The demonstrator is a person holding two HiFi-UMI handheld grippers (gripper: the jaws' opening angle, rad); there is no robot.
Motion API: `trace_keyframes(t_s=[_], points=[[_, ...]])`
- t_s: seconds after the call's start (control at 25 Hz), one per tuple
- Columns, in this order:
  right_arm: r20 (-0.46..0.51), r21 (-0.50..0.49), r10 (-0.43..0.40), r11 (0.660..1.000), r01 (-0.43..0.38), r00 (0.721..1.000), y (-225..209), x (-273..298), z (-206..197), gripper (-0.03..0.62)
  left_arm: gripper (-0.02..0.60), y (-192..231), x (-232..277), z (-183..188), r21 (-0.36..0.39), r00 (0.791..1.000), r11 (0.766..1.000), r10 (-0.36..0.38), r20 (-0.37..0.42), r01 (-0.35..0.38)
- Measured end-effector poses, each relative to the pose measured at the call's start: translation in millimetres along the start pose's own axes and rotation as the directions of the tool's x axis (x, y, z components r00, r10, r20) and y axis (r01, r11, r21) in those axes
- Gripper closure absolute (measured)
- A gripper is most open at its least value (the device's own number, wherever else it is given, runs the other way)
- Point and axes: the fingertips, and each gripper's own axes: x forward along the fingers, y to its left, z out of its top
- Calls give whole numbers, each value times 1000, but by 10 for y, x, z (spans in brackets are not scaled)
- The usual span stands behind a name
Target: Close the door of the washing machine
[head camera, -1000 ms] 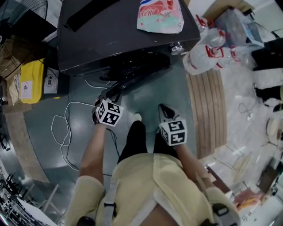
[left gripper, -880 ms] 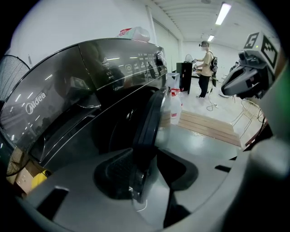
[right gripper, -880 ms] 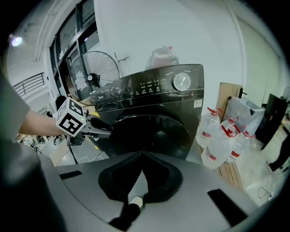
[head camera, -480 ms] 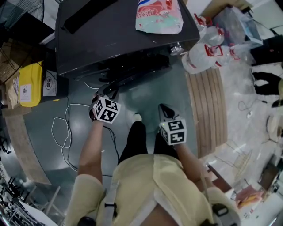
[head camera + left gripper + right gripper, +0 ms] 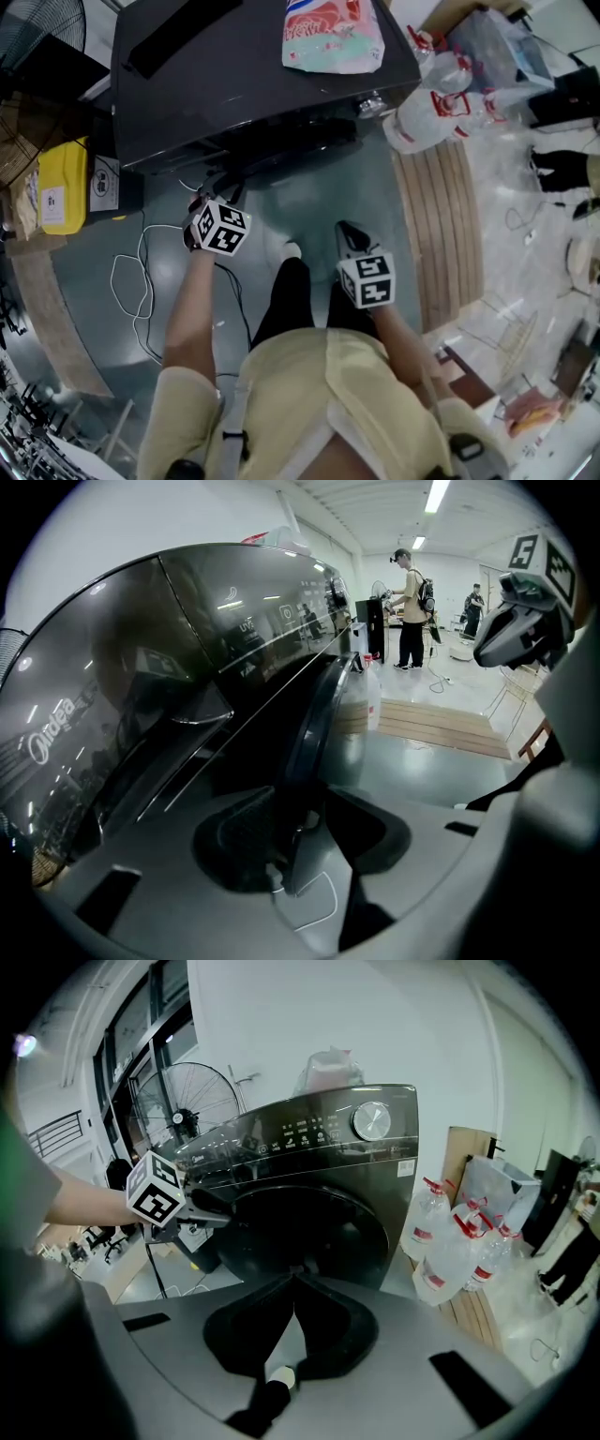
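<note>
Dark-glass round washing-machine door (image 5: 311, 714), rim clamped in the left gripper (image 5: 298, 829), arm stretched forward; right gripper (image 5: 292, 1290) hangs back, jaws together.

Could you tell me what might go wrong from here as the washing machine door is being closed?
1. The left gripper is clamped on the door rim; unless released in time, it may get pinched against the washing machine front.
2. A loose white cable lies on the floor near the person's feet; a step could snag it.
</note>
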Motion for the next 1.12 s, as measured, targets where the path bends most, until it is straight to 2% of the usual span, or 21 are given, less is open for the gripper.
trace_keyframes(t_s=[0.4,1.12], points=[[4,17,-18,1000,18,1000,-77,-11,-25,588,426,135,65,39,0,999,999,54,2,-54],[36,32,-44,999,42,998,-161,-104,73,588,425,171,28,36,5,997,997,72,-5,-72]])
